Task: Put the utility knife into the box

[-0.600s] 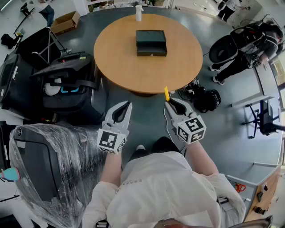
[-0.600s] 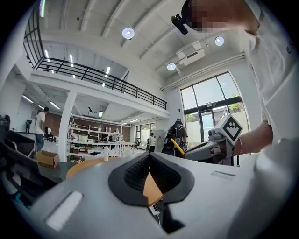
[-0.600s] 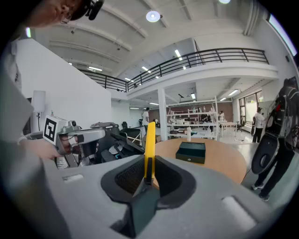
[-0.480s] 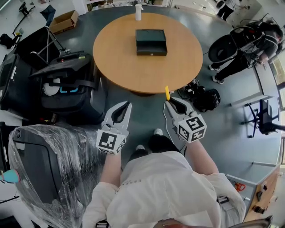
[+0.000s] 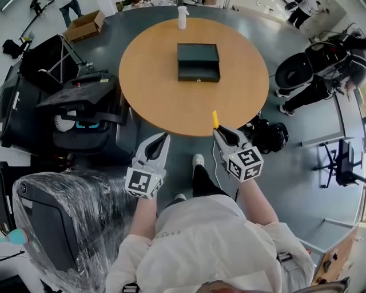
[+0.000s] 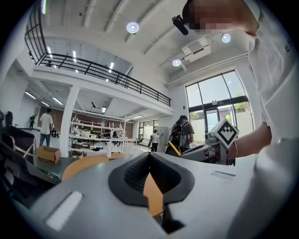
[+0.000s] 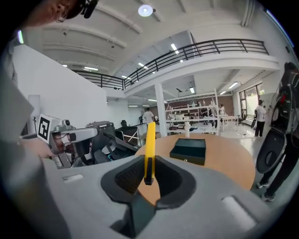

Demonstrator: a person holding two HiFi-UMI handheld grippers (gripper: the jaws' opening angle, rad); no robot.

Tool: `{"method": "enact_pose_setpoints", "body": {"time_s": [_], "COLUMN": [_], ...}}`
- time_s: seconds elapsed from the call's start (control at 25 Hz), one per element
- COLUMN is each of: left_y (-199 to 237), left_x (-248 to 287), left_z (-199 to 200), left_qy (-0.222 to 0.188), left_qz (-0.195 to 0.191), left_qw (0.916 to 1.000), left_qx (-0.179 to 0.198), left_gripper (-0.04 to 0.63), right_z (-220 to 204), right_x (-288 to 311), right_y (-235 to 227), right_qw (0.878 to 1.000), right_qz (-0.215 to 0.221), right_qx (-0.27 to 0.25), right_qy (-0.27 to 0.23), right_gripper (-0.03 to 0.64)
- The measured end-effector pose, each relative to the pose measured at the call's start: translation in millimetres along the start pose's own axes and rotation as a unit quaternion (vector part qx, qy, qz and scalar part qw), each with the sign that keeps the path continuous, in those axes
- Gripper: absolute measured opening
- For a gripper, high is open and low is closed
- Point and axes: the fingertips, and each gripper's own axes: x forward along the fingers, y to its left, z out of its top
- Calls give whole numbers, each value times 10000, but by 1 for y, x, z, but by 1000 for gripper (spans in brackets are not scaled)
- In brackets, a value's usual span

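Note:
A yellow utility knife (image 5: 215, 119) (image 7: 150, 148) sticks out forward from my right gripper (image 5: 219, 131) (image 7: 148, 161), whose jaws are shut on its lower end. The knife's tip reaches the near edge of the round wooden table (image 5: 154, 91). A dark green box (image 5: 198, 62) (image 7: 188, 151) lies open on the table's far half, well beyond the knife. My left gripper (image 5: 162, 139) (image 6: 150, 164) hangs in front of the table's near left edge, its jaws closed together with nothing between them.
A white spray bottle (image 5: 183, 17) stands at the table's far edge. Black cases and a cart (image 5: 86, 109) crowd the left; a plastic-wrapped chair (image 5: 57, 212) sits near left. Bags (image 5: 274, 136) lie on the floor right of the table. People stand at the right.
The table has come closer in the head view as the person stepped forward. The knife tip now overlaps the table's near edge. Both grippers keep their pose.

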Motion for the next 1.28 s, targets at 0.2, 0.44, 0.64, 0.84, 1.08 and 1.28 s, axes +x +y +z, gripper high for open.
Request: {"method": "enact_pose_setpoints", "body": {"time_s": [0.2, 0.44, 0.64, 0.84, 1.08, 1.28], "left_y": [26, 41, 51, 66, 89, 118], "left_x": [65, 134, 166, 184, 202, 227], "left_z": [1, 12, 11, 3, 11, 1], "left_qy": [55, 12, 76, 238, 81, 133], "left_qz": [83, 153, 312, 407, 413, 199], "left_qw": [9999, 9999, 9995, 9988, 9991, 9995], "left_qx": [-31, -53, -9, -110, -98, -182], "left_gripper": [17, 17, 18, 18, 18, 17], "right_z": [22, 48, 62, 61, 54, 51], "right_x": [41, 77, 103, 125, 156, 197], "right_y": [-51, -113, -142, -154, -162, -164], "right_qw": [9999, 9996, 9988, 9982, 9975, 9970], "right_qz": [105, 290, 470, 581, 604, 526], "right_qx": [-18, -44, -148, -121, 4, 15], "right_qy": [-5, -39, -32, 125, 369, 573], "right_gripper": [57, 57, 57, 57, 57, 57]}}
